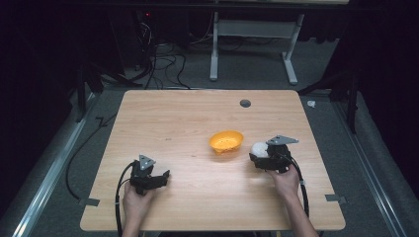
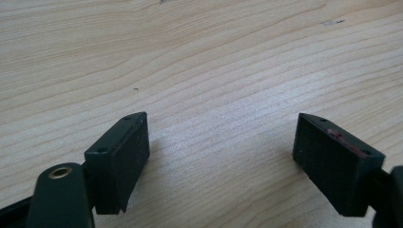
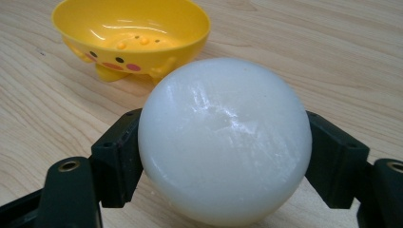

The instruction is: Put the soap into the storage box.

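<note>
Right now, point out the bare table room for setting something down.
Bare: the whole far half of the table behind the bowl, and the middle between the left gripper and right gripper. Crowded: bowl beside ball.

Ball's underside: my right gripper view cut the white ball [image 3: 223, 142] off at the bottom edge.
Bowl's near wall: the ball hid part of the yellow bowl [image 3: 130, 35].
Bowl's face: too small to make out from the high view.
</note>
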`<state>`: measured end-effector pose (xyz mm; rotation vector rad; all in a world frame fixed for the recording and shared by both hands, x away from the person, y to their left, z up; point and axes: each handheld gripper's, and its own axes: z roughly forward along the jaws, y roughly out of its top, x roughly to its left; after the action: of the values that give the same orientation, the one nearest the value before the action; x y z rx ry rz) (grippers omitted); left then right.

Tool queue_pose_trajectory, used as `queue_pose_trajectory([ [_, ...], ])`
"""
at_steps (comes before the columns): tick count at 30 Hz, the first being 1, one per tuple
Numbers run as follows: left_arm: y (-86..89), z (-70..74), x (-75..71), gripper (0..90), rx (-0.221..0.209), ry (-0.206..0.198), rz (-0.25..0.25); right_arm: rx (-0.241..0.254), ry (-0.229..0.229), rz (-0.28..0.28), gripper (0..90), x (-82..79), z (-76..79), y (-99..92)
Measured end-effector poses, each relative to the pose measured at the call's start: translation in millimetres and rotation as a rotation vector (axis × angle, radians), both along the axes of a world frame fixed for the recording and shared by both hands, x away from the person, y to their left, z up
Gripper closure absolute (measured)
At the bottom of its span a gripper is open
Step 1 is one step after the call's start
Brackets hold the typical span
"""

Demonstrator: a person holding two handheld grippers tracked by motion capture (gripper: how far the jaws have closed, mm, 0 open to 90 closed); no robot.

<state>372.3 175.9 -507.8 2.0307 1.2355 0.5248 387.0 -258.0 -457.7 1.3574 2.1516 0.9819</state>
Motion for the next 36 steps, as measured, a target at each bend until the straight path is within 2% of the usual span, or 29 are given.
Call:
queue_pose_trajectory([
  [19, 0.0, 0.0, 0.0, 20.2, 0.001, 0.000, 0.000, 0.018, 0.002, 0.038, 25.0, -0.4, 2.6, 10.3],
  [36, 0.0, 0.0, 0.0, 20.2, 0.001, -0.001, 0.000, 0.036, -0.016, 0.079, 25.0, 3.9, 14.4, 20.8],
])
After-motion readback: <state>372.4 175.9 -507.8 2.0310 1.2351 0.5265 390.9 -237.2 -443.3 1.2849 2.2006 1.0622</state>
